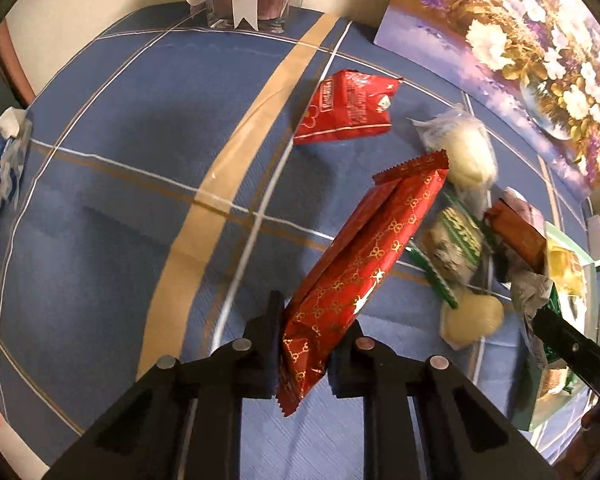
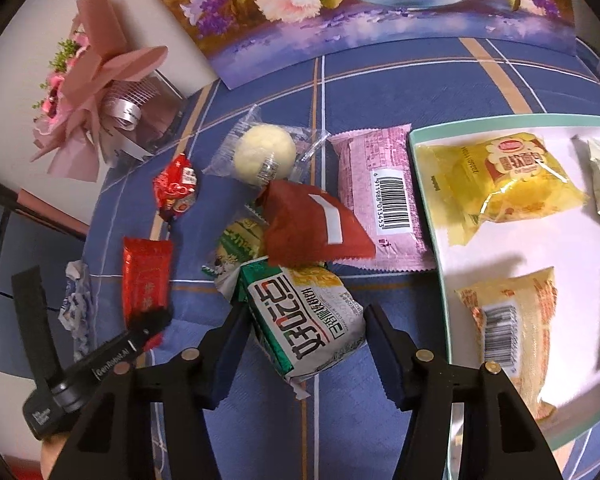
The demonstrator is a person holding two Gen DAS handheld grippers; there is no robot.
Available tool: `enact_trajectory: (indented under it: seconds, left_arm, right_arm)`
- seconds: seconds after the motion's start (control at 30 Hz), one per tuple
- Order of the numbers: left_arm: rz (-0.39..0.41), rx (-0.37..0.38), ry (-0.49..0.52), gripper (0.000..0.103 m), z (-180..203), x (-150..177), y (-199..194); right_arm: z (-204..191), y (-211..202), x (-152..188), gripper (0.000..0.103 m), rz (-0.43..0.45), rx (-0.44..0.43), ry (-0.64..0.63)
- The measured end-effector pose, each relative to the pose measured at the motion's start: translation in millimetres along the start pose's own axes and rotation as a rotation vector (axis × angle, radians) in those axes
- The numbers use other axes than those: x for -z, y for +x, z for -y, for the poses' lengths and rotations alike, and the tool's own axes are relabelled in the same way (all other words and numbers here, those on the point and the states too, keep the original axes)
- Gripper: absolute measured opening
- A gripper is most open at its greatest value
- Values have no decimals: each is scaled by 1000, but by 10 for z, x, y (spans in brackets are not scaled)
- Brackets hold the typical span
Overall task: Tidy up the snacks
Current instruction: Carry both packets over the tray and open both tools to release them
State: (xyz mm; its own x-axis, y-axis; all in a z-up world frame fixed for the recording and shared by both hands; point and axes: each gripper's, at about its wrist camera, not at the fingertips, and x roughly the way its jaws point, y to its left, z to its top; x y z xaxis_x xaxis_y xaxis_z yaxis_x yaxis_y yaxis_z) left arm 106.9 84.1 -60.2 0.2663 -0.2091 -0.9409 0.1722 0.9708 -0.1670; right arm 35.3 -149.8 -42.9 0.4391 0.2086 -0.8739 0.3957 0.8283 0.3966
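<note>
Above the blue cloth (image 1: 100,200), left claw (image 1: 312,344) clamps a gold-patterned red pack (image 1: 356,272), right claw (image 2: 306,344) a green-white Chinese-lettered packet (image 2: 312,320).

Warm indoor light, soft shadows, glare on foil wrappers, motion blur, fisheye-bent edges.

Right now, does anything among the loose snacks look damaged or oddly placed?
Nothing looks torn or spilled. The one odd spot is the pile beside the tray: a dark red packet lies tilted across the pink packet and a green one, so they overlap. The left gripper holds a red bar; the right gripper holds a green-and-white packet.
</note>
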Motion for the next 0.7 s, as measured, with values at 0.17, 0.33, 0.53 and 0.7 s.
enact_trajectory:
  seconds: [0.17, 0.33, 0.53, 0.7]
  left_arm:
    - [22, 21, 3, 18, 137, 8, -177]
    - [62, 52, 37, 18, 481, 18, -479]
    - [92, 93, 79, 18, 880, -82, -613]
    - [109, 122, 131, 18, 1275, -96, -736]
  right_arm:
    - [12, -204, 36, 62, 28, -25, 11]
    - [36, -456, 53, 62, 74, -26, 9]
    - [106, -730, -5, 62, 143, -21, 26]
    - [295, -879, -57, 62, 183, 27, 66]
